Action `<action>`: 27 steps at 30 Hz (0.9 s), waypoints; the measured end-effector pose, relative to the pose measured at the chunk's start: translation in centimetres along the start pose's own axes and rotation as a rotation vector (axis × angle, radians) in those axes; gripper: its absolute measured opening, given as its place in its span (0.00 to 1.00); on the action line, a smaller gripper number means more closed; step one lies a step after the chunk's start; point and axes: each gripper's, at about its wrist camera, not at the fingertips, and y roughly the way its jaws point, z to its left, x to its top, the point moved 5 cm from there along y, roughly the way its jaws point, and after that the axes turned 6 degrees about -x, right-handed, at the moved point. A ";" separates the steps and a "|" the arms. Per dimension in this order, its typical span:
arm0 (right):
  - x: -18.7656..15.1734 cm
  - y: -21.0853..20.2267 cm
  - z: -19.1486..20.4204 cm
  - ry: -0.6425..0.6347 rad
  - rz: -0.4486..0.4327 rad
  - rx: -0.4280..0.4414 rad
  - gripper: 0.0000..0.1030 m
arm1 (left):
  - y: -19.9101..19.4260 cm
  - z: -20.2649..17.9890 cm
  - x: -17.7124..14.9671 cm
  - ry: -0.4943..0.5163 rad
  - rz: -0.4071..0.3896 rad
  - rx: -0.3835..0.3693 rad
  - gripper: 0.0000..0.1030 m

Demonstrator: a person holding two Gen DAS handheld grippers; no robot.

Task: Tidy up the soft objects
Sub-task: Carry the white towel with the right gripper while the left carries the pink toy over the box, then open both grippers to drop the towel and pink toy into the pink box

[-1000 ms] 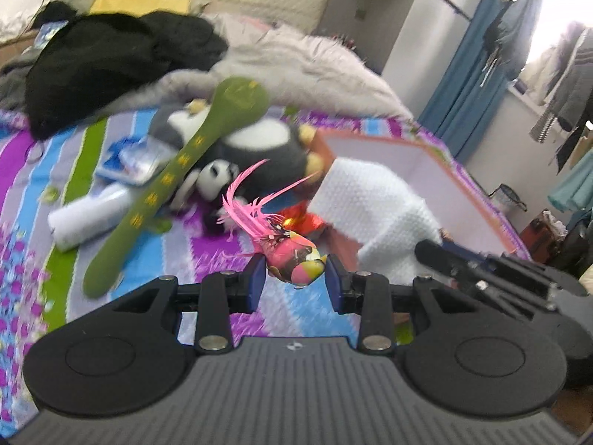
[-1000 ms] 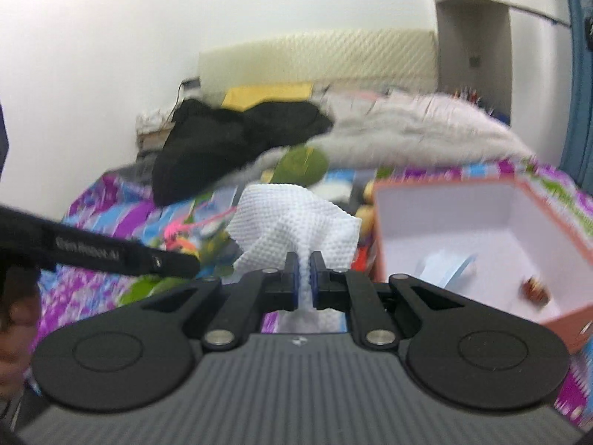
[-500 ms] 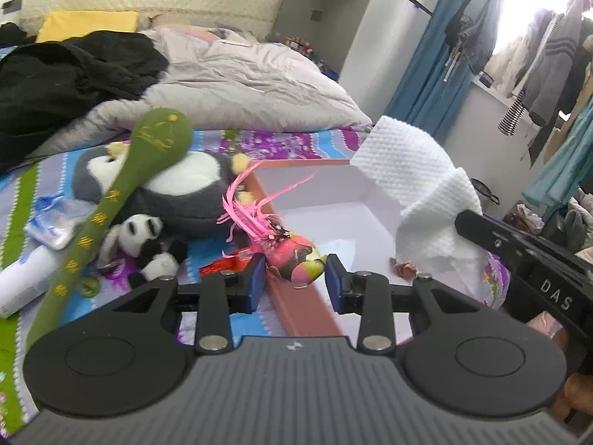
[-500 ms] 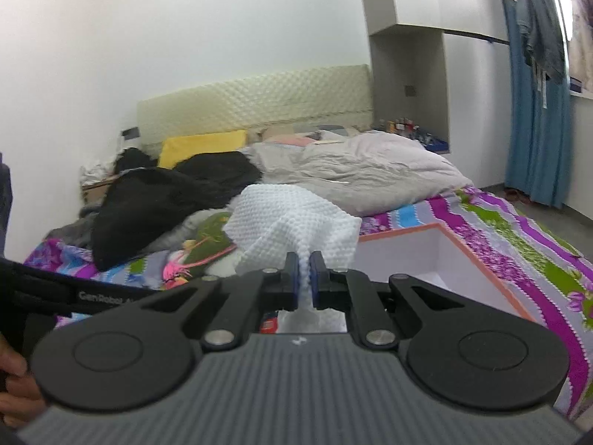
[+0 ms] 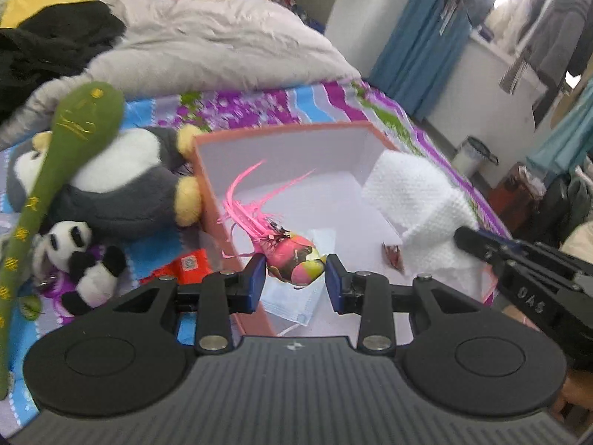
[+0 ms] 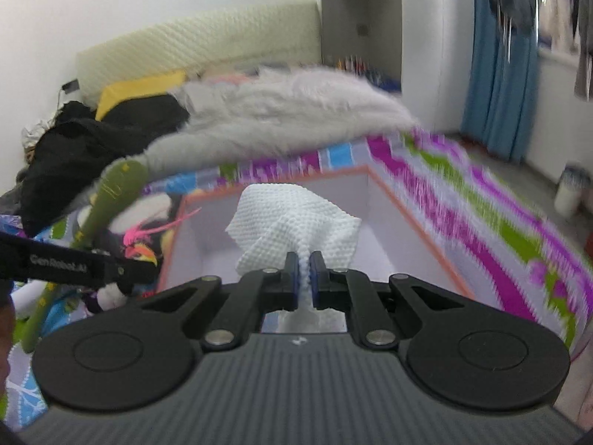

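Observation:
My left gripper (image 5: 295, 282) is shut on a small pink and yellow toy bird (image 5: 292, 259) with long pink feathers, held above the left part of an open orange box (image 5: 237, 137) with a white inside. My right gripper (image 6: 304, 276) is shut on a white textured cloth (image 6: 296, 215) and holds it over the same box (image 6: 407, 204). The cloth also shows in the left wrist view (image 5: 418, 204), at the box's right side. The bird also shows at the left of the right wrist view (image 6: 139, 248).
A blue face mask (image 5: 292, 300) and a small red wrapper (image 5: 393, 256) lie in the box. A grey penguin plush (image 5: 122, 181), a green plush stick (image 5: 55, 170), a small panda (image 5: 79, 256) and a red packet (image 5: 181, 267) lie left of it. A grey duvet (image 5: 207, 48) and black clothes (image 5: 44, 44) lie behind.
Both grippers have moved forward and down over the box, the bird and the cloth still held. The cloth now hangs lower, inside the box's right side.

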 end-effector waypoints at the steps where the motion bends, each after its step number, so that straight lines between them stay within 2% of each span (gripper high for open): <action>1: -0.5 0.6 -0.4 0.002 0.024 -0.006 0.10 | 0.7 -0.1 0.0 -0.001 0.018 -0.005 0.39; 5: -2.4 3.1 -1.9 0.035 0.125 -0.023 0.12 | 4.1 0.0 0.0 -0.044 0.119 -0.012 0.39; 8: -3.6 4.0 -2.5 0.014 0.173 -0.044 0.12 | 6.0 0.3 0.0 -0.082 0.179 -0.015 0.39; 12: -4.6 4.6 -3.0 0.023 0.207 -0.046 0.12 | 7.0 -0.1 -0.2 -0.080 0.199 -0.018 0.39; 15: -4.8 4.7 -3.2 0.043 0.215 -0.052 0.22 | 7.1 -0.7 -0.4 -0.041 0.210 -0.003 0.41; 17: -4.7 4.5 -3.2 0.043 0.210 -0.044 0.47 | 7.0 -0.8 -0.5 -0.018 0.206 0.017 0.50; 18: -4.6 4.5 -3.1 0.034 0.205 -0.042 0.50 | 6.8 -0.8 -0.4 -0.013 0.200 0.020 0.52; 19: -4.5 4.4 -3.1 0.026 0.199 -0.041 0.50 | 6.6 -0.7 -0.4 -0.012 0.192 0.020 0.55; 22: -4.1 4.1 -3.5 0.030 0.186 -0.040 0.50 | 5.9 -0.5 -0.1 -0.024 0.163 0.013 0.55; 27: -3.3 2.2 -4.1 0.077 0.129 -0.034 0.50 | 3.7 -1.0 0.4 0.014 0.089 0.017 0.55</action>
